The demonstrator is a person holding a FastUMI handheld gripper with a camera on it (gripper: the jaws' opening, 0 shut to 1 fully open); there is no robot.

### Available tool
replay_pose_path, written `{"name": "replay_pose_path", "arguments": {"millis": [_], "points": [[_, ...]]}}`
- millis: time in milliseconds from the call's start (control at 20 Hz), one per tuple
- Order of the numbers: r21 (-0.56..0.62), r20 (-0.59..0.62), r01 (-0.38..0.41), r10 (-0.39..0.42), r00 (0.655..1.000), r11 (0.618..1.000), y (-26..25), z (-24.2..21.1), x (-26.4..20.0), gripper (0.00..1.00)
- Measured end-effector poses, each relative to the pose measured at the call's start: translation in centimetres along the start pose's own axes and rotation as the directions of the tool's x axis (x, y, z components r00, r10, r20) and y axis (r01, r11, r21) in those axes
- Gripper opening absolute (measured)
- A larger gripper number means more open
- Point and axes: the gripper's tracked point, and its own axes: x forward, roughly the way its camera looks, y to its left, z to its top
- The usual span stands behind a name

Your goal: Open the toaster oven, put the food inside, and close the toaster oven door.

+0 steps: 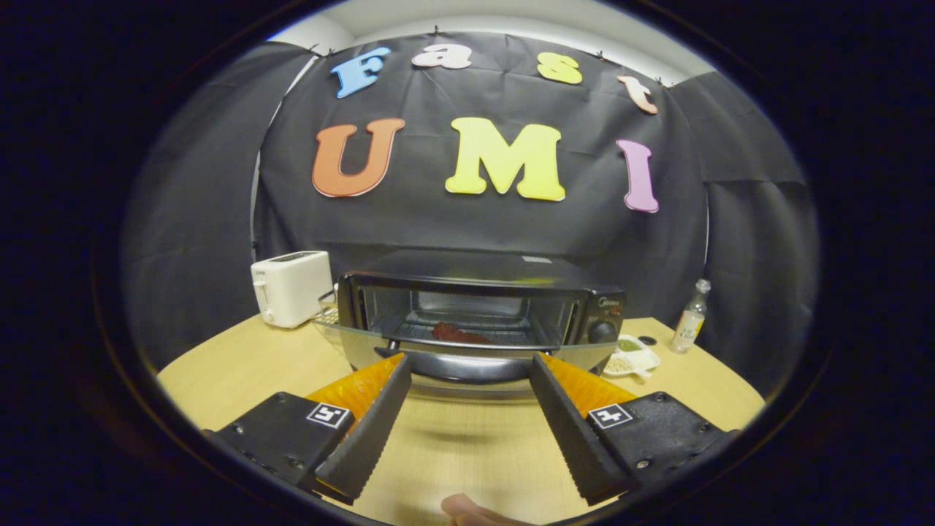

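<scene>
- My gripper (467, 359) stood wide open, holding nothing, its fingertips at the dropped door (467, 351) of the toaster oven (478, 310).
- The food (459, 334) lay on the rack inside.
- A white toaster (290, 287) stood toward the table's (241, 365) back left edge.
- A small dish (632, 355) and bottle (691, 317) sat toward its back right edge.
- Someone's fingertip (467, 509) showed beneath my fingers.

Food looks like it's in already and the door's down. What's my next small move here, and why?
Probably ease the open gripper forward and under the door handle, then lift. The reddish food already lies on the rack inside the toaster oven, the glass door hangs open toward you, and the fingers stand spread at the handle's ends, gripping nothing.
</scene>
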Motion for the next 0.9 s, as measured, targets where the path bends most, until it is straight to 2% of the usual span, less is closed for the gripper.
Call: {"name": "replay_pose_path", "arguments": {"millis": [250, 450, 600, 900], "points": [[-0.019, 0.025, 0.002, -0.001, 1.0, 1.0, 0.0, 3.0, 2.1, 1.0], [0.0, 0.079, 0.018, -0.018, 0.997, 1.0, -1.1, 7.0, -0.3, 1.0], [0.018, 0.119, 0.0, -0.003, 0.993, 1.0, -1.8, 9.6, -4.8, 1.0], [0.064, 0.253, 0.029, -0.045, 0.966, 0.997, -5.3, 16.2, -18.9, 1.0]]}}
